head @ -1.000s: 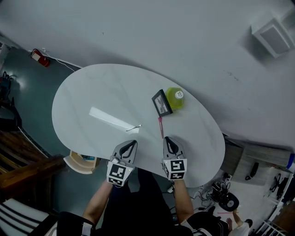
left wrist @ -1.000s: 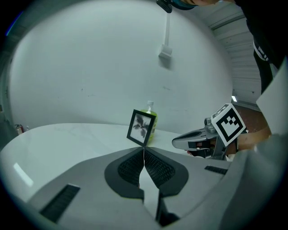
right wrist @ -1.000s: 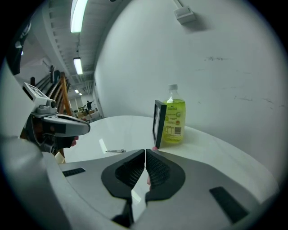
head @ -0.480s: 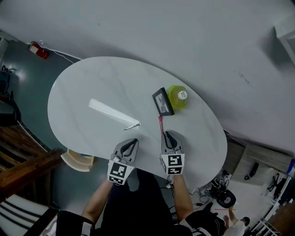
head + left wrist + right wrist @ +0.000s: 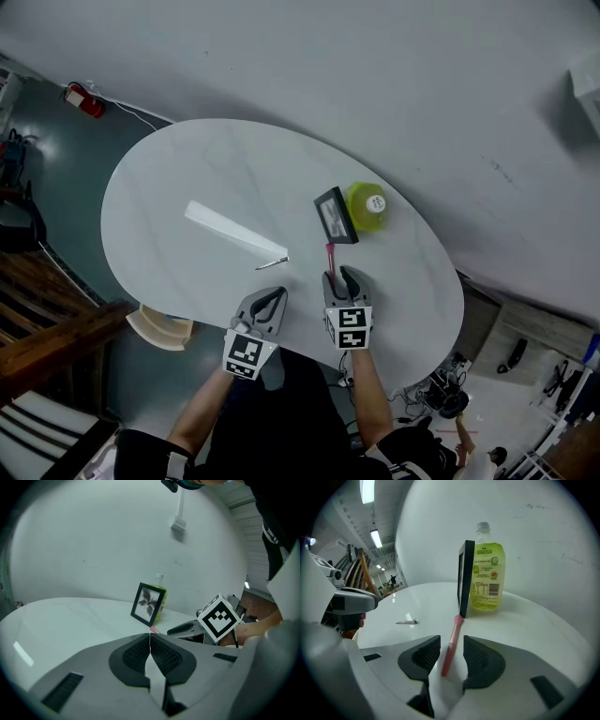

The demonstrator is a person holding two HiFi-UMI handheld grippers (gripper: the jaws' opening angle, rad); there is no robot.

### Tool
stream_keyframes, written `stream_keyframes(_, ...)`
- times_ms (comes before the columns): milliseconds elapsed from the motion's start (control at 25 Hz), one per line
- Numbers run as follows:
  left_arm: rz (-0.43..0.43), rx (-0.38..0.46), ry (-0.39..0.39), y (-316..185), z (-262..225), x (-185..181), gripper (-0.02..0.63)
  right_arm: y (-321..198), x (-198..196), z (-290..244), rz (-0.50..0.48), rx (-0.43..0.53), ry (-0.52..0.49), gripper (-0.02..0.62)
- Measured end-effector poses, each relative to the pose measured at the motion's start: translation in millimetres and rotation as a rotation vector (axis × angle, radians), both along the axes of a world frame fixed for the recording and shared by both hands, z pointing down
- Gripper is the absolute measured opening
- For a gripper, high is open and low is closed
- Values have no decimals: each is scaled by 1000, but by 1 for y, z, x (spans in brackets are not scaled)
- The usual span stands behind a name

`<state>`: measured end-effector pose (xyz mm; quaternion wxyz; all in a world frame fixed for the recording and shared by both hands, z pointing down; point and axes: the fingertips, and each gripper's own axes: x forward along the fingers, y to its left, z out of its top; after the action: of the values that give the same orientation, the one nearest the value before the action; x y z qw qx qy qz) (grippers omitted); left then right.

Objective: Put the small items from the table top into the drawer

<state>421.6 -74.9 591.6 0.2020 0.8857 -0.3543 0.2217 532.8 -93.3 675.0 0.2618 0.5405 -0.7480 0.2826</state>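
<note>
A thin pink pen (image 5: 454,627) lies on the white oval table (image 5: 187,169), pointing at a black picture frame (image 5: 334,216). My right gripper (image 5: 338,275) is low over the pen's near end. Its jaws have just been opening and stand apart, one on each side of the pen (image 5: 329,255), with the pads not pressing on it. My left gripper (image 5: 273,295) hovers at the table's near edge, shut and empty, its pads (image 5: 140,651) meeting. A small metal hair clip (image 5: 272,264) lies ahead of the left gripper.
A yellow-green bottle (image 5: 368,204) stands right behind the frame against the wall. A pale wooden open container (image 5: 164,328) with something blue inside shows under the table's near-left edge. A red extinguisher (image 5: 79,98) sits on the floor at far left, cables (image 5: 448,398) at right.
My right gripper has gone forward and down over the pen's near end, and its jaws have parted around it. The left gripper has barely shifted.
</note>
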Motion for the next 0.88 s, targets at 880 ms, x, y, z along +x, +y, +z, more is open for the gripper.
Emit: stream_keyframes(880, -31, 17, 0, -1, -6, -17, 20, 0, 7, 0, 28, -40, 49, 64)
